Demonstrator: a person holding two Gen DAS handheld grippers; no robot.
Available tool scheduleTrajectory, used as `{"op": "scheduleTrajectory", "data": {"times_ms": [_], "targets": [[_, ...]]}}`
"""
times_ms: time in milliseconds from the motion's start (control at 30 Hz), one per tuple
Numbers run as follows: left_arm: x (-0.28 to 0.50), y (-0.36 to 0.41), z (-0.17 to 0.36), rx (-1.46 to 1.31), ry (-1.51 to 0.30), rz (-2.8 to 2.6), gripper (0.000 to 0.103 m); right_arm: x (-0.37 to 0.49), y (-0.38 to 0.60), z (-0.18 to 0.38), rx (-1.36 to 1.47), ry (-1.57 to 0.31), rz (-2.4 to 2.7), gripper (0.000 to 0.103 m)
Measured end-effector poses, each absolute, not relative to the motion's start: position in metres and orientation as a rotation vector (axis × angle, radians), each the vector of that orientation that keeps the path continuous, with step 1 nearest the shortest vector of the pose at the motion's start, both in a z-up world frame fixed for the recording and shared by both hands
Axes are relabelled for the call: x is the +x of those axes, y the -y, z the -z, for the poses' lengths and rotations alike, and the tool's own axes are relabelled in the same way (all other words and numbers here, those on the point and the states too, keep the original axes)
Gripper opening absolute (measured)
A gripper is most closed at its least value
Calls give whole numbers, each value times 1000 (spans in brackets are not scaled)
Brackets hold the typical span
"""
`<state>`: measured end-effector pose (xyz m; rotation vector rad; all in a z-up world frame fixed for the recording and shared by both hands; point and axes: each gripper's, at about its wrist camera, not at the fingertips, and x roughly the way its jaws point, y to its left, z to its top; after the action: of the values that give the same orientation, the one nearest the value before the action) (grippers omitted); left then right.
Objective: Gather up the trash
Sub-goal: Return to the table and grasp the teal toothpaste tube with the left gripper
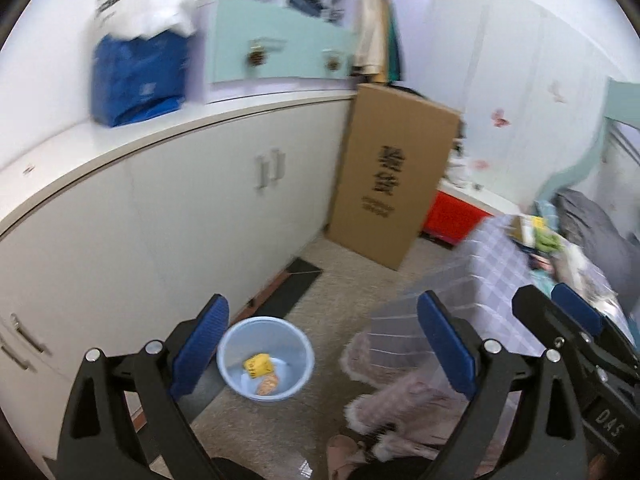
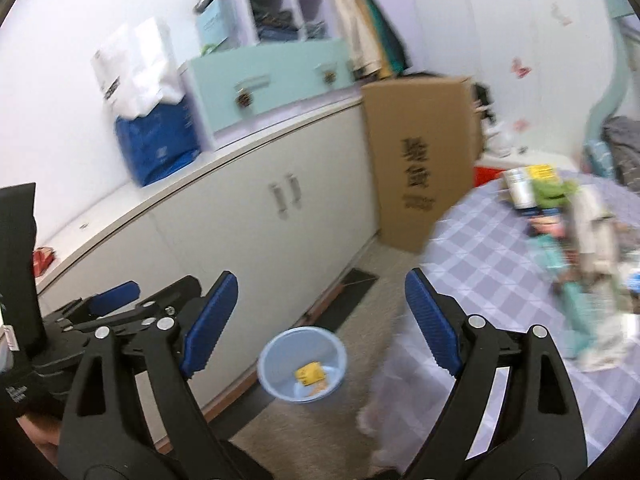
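A light blue plastic bin point(image 1: 266, 358) stands on the floor beside the white cabinets; it also shows in the right wrist view point(image 2: 302, 364). Inside lie a yellow wrapper point(image 1: 258, 365) and a tan scrap point(image 1: 267, 386). My left gripper point(image 1: 320, 352) is open and empty, held above the bin. My right gripper point(image 2: 316, 324) is open and empty, also above the bin, and shows at the right of the left wrist view point(image 1: 560, 312). Several pieces of trash point(image 2: 560, 216) lie on the checked tablecloth point(image 2: 488, 264).
White cabinets point(image 1: 180, 216) run along the left. A tall cardboard box point(image 1: 392, 172) leans at the far end beside a red crate point(image 1: 452, 216). Pink fuzzy slippers point(image 1: 384, 412) lie on the floor by the table. A blue bag point(image 1: 138, 76) sits on the counter.
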<state>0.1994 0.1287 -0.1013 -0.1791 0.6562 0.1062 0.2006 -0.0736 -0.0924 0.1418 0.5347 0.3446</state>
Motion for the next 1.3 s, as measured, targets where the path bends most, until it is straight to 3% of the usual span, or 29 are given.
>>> {"op": "scheduleTrajectory", "data": {"times_ms": [433, 1000, 1067, 1100, 1167, 1300], "targets": [[220, 64, 119, -6, -783, 240, 93, 163, 269, 127, 335, -569, 65, 87], [290, 143, 161, 25, -885, 242, 93, 172, 322, 157, 455, -625, 101, 91], [292, 142, 164, 18, -892, 249, 86, 175, 320, 157, 450, -629, 92, 91], [293, 143, 167, 19, -903, 257, 75, 176, 319, 156, 450, -630, 86, 91], [292, 144, 169, 40, -896, 262, 65, 178, 315, 155, 444, -634, 77, 91], [287, 141, 168, 67, -885, 262, 20, 181, 304, 156, 437, -656, 55, 91]]}}
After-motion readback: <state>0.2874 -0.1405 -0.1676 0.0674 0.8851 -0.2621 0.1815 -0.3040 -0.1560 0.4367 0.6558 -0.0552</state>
